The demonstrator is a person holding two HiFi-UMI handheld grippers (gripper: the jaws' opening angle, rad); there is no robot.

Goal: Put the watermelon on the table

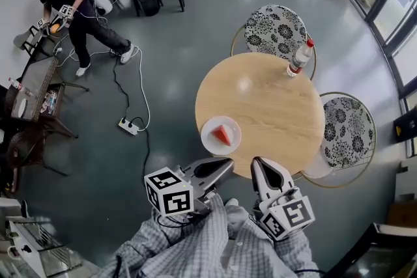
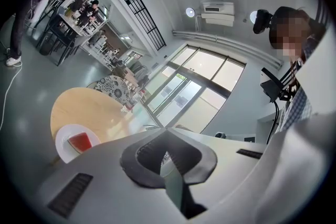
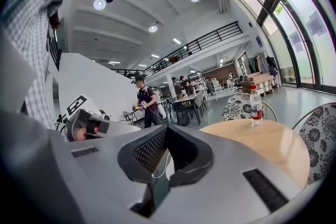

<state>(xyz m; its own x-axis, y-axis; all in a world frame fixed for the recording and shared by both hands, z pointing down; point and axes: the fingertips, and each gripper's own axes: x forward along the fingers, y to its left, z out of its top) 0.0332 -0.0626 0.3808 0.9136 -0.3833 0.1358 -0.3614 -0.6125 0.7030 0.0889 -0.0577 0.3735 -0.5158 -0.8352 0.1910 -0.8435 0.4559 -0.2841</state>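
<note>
Both my pairs of fingers were pressed together w/ nothing between them: left gripper (image 1: pixel 225 166) and right gripper (image 1: pixel 260 168), both pulled in close to my body and hanging just short of the table (image 1: pixel 273 107) edge.

Nearest thing ahead: the watermelon (image 1: pixel 222 134), a red wedge already lying on a white plate (image 1: pixel 210 143), which sat on the tabletop right by the near rim. It lay just ahead of the left fingertips and a bit left of where they pointed; from the right fingers it was ahead and off to the left. So the left hand was nearer, I'd judge. The wedge's long side seemed to run crosswise to my left fingers, tho it was too small to be sure.

Beyond the plate the wood was bare, w/ plenty of room ahead and to the right. Far side, well ahead of the right fingers: a bottle (image 1: pixel 299 58) upright near the far rim. Patterned chairs (image 1: pixel 279 28) stood beyond and to the right, apart from my reach path.
</note>
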